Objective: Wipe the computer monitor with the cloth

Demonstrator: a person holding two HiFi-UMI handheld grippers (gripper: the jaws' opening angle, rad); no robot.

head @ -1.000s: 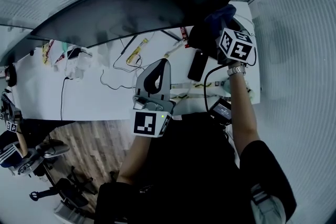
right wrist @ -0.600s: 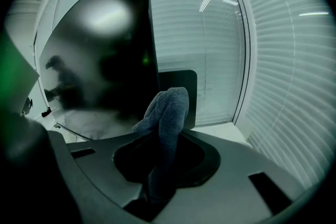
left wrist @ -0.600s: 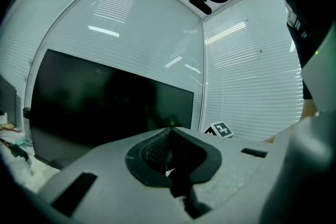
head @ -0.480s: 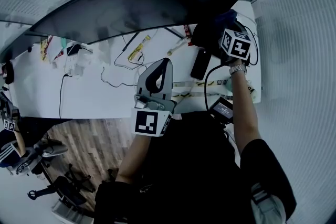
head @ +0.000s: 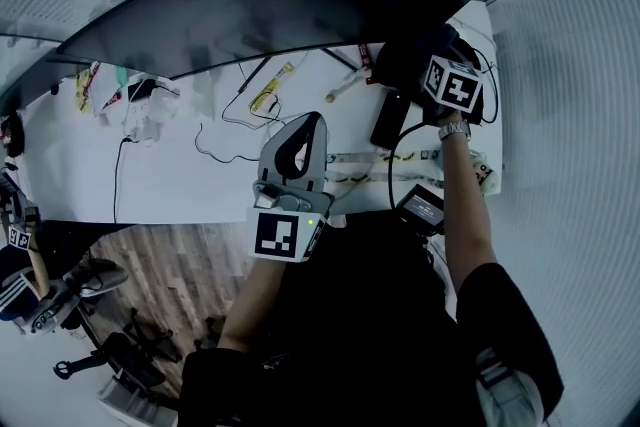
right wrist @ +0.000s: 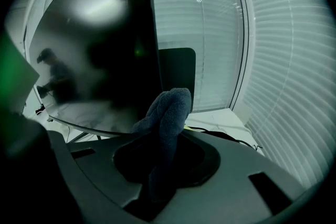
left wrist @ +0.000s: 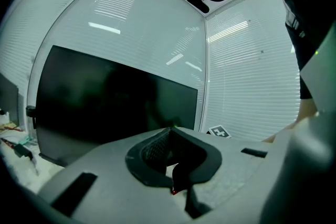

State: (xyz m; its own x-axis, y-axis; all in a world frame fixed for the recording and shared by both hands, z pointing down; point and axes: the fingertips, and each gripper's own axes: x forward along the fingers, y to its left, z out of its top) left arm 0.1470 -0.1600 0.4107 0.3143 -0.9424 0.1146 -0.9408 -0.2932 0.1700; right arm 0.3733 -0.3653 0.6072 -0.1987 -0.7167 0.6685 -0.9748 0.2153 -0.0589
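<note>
My right gripper (right wrist: 167, 136) clamps one fuzzy dark-blue terry cloth (right wrist: 169, 105), bunched in a soft fold, at two o'clock by the right edge of the single wide, curved, glossy black monitor (head: 280, 5). My left gripper (left wrist: 170, 131), smooth grey plastic, is closed on nothing.

The monitor (head: 270, 10) is a wide, dark, unlit panel standing upright along the far edge of the desk (head: 170, 185), with its right end near the desk's far right corner. The cloth (right wrist: 169, 110) is dark blue, bunched into a folded wad and clamped upright in my right gripper (right wrist: 167, 147) beside the screen's lower right end. Contact with the glass cannot be confirmed.
</note>
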